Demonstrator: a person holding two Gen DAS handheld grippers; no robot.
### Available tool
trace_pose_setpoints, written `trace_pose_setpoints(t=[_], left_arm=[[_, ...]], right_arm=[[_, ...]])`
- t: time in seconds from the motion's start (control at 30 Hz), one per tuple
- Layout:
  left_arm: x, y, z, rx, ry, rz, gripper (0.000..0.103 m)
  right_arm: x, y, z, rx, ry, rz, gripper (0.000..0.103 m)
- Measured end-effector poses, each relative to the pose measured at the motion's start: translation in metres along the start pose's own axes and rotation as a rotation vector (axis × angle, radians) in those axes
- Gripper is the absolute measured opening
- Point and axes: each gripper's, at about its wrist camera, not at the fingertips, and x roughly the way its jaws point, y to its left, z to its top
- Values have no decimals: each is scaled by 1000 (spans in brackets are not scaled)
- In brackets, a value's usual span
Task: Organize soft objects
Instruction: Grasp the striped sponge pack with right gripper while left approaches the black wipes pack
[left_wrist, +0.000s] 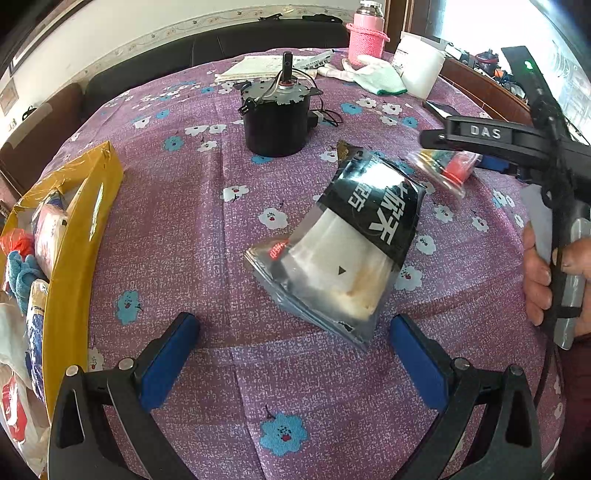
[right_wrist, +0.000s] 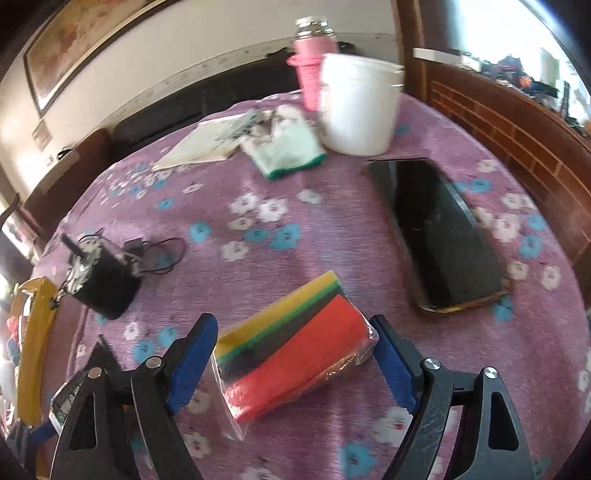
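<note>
Recording the left tool as spread wide, pinching nothing, both blue pads standing clear of any item. Noting a black-and-clear packet lying flat on the counter, its near end reaching in between the left tool's fingertips without contact, on the near side of the black motor unit.

Recording the right tool as likewise spread, straddling a wrapped pack of coloured sponges resting on the counter. Finding the pads sitting just beside the wrapper's two edges; being unable to tell whether either pad is touching the film. Noting no lift: pack lying flat. Seeing, from the left wrist view, a hand gripping the right tool's handle, right of the motor unit and nearer the camera.

Placing the sponge pack to the right of the motor unit and slightly nearer, beyond the packet's far corner. Noting thin black wires trailing from the motor unit onto the counter.

Logging a yellow box well to the left of the motor unit, at the counter's edge, holding several soft bagged items, details unclear. Logging papers just behind the motor unit, and a pale green-edged glove, a white tub and a pink bottle behind it to the right. Logging a dark phone lying flat, far right of the motor unit.
</note>
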Motion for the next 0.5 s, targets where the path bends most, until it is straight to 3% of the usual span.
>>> trace_pose_setpoints(t=[0.1, 0.3, 0.5], left_arm=[[0, 0, 0, 2, 1, -1, 103], [1, 0, -1, 2, 1, 0, 103], [0, 2, 0, 5, 4, 1, 103]], right_arm=[[8, 6, 4, -21, 21, -1, 102], [20, 23, 6, -109, 68, -107, 102], [14, 20, 3, -100, 47, -154, 88]])
